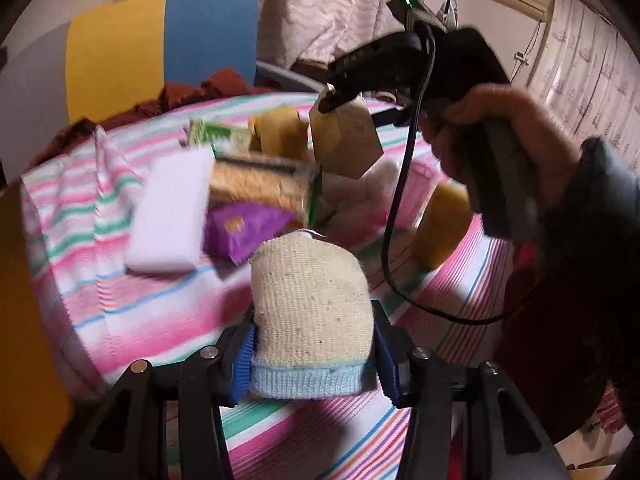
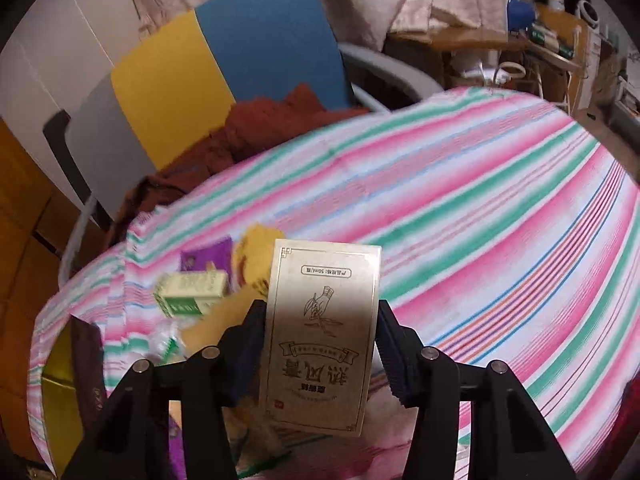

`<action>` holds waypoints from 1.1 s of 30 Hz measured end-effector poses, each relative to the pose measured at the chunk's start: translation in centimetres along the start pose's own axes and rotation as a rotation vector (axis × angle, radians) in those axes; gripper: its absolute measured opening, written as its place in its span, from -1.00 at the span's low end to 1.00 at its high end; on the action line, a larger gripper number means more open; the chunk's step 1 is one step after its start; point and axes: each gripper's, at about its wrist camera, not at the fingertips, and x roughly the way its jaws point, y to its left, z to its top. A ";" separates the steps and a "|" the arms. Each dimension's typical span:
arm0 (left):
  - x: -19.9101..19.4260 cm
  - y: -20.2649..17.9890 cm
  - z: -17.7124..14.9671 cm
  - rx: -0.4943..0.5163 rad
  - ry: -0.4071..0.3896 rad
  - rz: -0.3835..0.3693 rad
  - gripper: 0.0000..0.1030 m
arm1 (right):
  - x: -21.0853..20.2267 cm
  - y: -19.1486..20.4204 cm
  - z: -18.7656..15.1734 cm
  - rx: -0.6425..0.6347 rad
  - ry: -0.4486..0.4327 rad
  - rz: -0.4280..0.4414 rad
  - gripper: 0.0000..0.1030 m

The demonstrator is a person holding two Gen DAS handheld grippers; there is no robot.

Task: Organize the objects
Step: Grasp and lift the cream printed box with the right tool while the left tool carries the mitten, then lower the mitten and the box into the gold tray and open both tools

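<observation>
My left gripper (image 1: 314, 356) is shut on a cream knitted pouch (image 1: 312, 304) with a light blue cuff, held above the striped cloth. My right gripper (image 2: 320, 344) is shut on a tan printed box (image 2: 322, 336), held upright between its jaws. The left wrist view shows that same tan box (image 1: 346, 140) hanging from the right gripper (image 1: 332, 100), with a hand (image 1: 488, 120) on its handle, over a pile holding a white pad (image 1: 172, 212), a purple packet (image 1: 244, 228), a green-and-white box (image 1: 216, 134) and yellow sponges (image 1: 280, 128).
The table wears a pink, green and white striped cloth (image 2: 480, 208). A chair with a yellow and blue back (image 2: 224, 56) and a rust-red garment (image 2: 256, 124) stands behind it. A black cable (image 1: 400, 208) dangles from the right gripper. A cluttered wooden desk (image 2: 552, 32) is far right.
</observation>
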 end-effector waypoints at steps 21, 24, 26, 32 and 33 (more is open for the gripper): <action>-16.8 14.2 -5.3 -0.417 -0.168 0.467 -0.01 | -8.1 17.1 -5.5 -0.351 -0.029 0.478 0.03; -17.6 15.7 -7.2 -0.467 -0.154 0.519 -0.01 | -7.3 21.0 -8.4 -0.411 0.047 0.525 0.03; -18.1 16.5 -8.6 -0.495 -0.146 0.548 -0.01 | -6.6 23.1 -10.4 -0.448 0.095 0.542 0.03; -19.5 18.3 -10.9 -0.561 -0.141 0.626 0.10 | -4.2 29.5 -15.6 -0.511 0.235 0.583 0.08; -19.9 18.4 -11.1 -0.563 -0.154 0.627 0.16 | -3.9 30.2 -16.5 -0.515 0.260 0.594 0.08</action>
